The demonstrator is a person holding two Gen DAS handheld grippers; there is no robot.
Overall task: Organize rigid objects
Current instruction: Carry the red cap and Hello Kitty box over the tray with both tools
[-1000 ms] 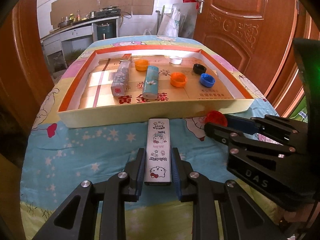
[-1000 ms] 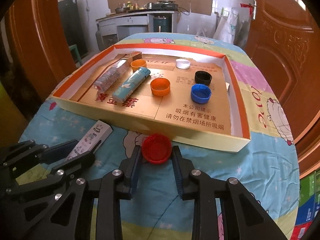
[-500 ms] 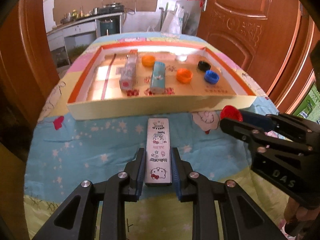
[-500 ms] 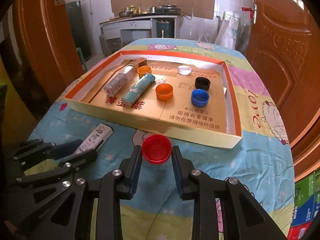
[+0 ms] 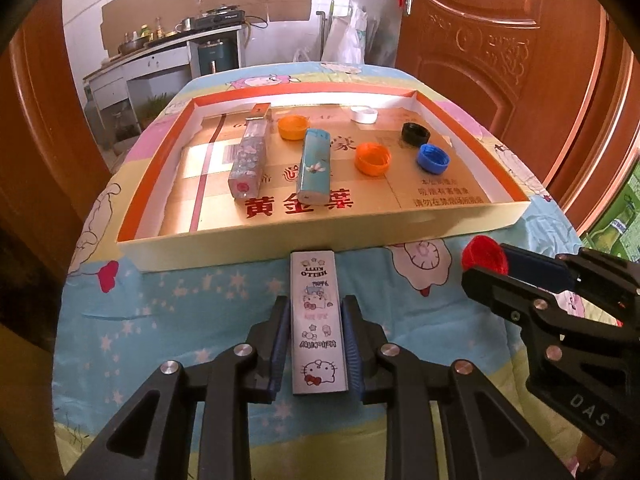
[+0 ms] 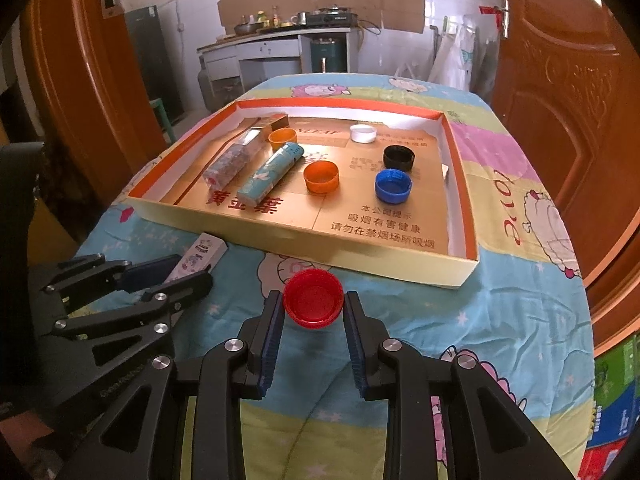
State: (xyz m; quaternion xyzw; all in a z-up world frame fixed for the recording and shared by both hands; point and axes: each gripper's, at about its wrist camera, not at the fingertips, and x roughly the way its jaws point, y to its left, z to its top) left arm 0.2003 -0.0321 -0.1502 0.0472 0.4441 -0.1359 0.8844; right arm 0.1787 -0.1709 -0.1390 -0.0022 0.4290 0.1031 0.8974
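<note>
Red ribbed plastic cap (image 6: 314, 304) and white Hello Kitty box (image 5: 318, 322) are being clenched by right tongs (image 6: 314, 314) and left tongs (image 5: 316, 330), awaiting carrying over the cardboard tray (image 5: 320, 246) wall.

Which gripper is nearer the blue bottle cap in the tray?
Right. The right gripper, holding the red cap, sits just outside the tray's near wall before the blue cap; the left gripper is farther left.
</note>
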